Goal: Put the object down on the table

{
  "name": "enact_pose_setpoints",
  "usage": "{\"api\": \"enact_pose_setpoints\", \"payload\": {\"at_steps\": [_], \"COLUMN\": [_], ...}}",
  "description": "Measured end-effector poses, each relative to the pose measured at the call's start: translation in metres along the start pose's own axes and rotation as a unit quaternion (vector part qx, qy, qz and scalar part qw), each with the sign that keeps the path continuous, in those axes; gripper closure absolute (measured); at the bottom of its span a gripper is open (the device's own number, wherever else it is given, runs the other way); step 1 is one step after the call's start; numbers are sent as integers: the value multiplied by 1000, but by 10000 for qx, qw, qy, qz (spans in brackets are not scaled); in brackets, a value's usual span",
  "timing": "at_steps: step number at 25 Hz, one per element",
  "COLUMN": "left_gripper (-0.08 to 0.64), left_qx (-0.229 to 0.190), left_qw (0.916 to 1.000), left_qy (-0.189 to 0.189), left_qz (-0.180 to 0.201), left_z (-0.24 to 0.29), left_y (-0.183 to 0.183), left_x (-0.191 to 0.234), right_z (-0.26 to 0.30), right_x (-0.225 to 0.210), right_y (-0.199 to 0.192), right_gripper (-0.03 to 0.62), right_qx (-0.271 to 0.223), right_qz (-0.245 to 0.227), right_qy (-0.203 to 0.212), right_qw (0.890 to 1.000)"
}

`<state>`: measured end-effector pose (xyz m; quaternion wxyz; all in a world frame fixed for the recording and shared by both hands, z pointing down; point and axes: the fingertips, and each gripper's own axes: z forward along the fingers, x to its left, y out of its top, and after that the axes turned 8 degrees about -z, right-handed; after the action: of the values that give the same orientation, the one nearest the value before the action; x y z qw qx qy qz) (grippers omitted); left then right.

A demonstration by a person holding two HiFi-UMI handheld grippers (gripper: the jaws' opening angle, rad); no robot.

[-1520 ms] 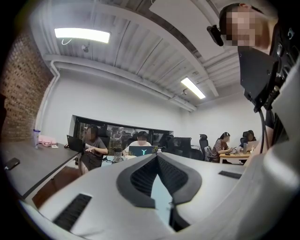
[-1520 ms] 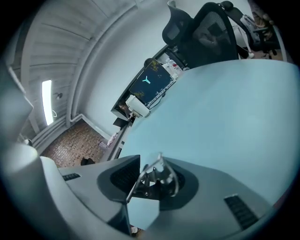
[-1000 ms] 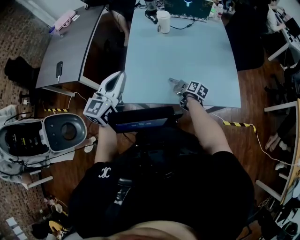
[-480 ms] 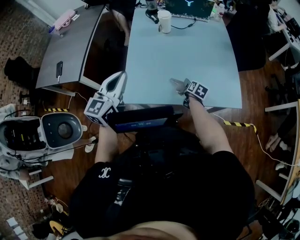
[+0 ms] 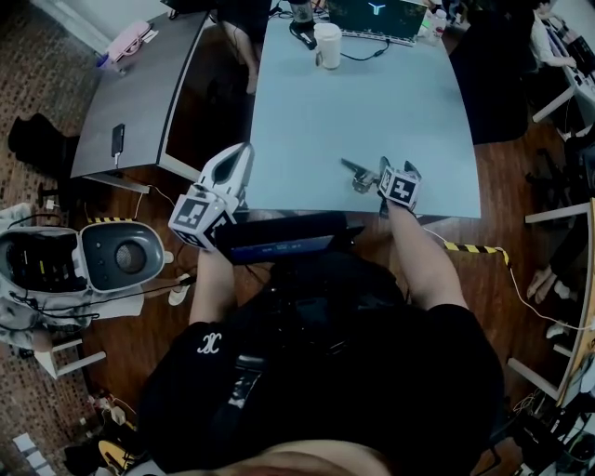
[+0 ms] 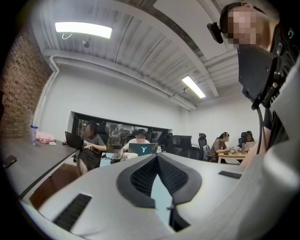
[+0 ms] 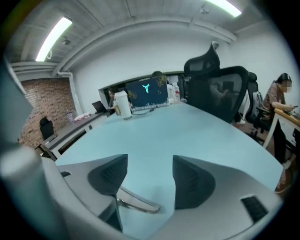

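A small silvery metal object [image 5: 356, 173] lies on the light blue table [image 5: 372, 102] close to its near edge. My right gripper [image 5: 387, 174] sits just right of it, low over the table. In the right gripper view the metal object [image 7: 138, 202] rests on the table [image 7: 197, 136] under the left pad; the right gripper [image 7: 150, 169] has its jaws wide apart and closing slightly, and neither pad presses on the object. My left gripper [image 5: 234, 160] hovers over the table's near left corner, its tips pointing up and away. The left gripper [image 6: 157, 157] is shut on nothing.
A white cup [image 5: 325, 43] and an open laptop [image 5: 372, 14] stand at the table's far end. A grey desk [image 5: 139, 84] with a phone [image 5: 117, 138] is at the left. Black chairs [image 5: 493, 84] flank the right. A white machine [image 5: 84, 265] lies on the floor.
The right gripper has opened, drawn back to the right and left the metal object lying on the table. The left gripper has stayed put.
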<state>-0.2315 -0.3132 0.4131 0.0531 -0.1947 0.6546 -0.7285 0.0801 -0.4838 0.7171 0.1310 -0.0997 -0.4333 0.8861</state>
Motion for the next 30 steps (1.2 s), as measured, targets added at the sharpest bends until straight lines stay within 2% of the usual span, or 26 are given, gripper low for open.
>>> {"api": "enact_pose_setpoints", "payload": {"at_steps": [3, 6, 8, 11, 15, 20, 22, 26, 30], "left_gripper": [568, 568, 568, 568, 568, 568, 568, 568, 568], "left_qx": [21, 21, 26, 22, -3, 6, 71, 107, 5], "left_qw": [10000, 9999, 9999, 9997, 9997, 9996, 9996, 9993, 9992], "left_qy": [-11, -75, -148, -214, -228, -286, -288, -351, -390], "left_qz": [-15, -76, -79, -82, -87, -1, 4, 39, 11], "left_z": [6, 18, 25, 33, 38, 48, 50, 55, 58], "left_y": [-4, 3, 6, 8, 7, 8, 3, -1, 1], "left_x": [-1, 11, 12, 7, 2, -4, -6, -16, -19], "right_z": [-19, -35, -55, -99, -157, -224, -246, -275, -285], "right_x": [16, 37, 48, 63, 76, 79, 77, 69, 55], "right_y": [38, 82, 112, 155, 193, 232, 241, 246, 238], "right_gripper": [310, 375, 415, 463, 492, 515, 542, 607, 614], "right_qx": [-735, -1294, -1734, -2428, -3248, -4185, -4416, -4601, -4557], "right_qz": [-256, -577, -791, -1129, -1525, -1839, -1956, -2182, -2168], "right_qy": [551, 835, 992, 1283, 1398, 1268, 1099, 785, 647], "right_qw": [9954, 9864, 9766, 9549, 9229, 8803, 8687, 8570, 8609]}}
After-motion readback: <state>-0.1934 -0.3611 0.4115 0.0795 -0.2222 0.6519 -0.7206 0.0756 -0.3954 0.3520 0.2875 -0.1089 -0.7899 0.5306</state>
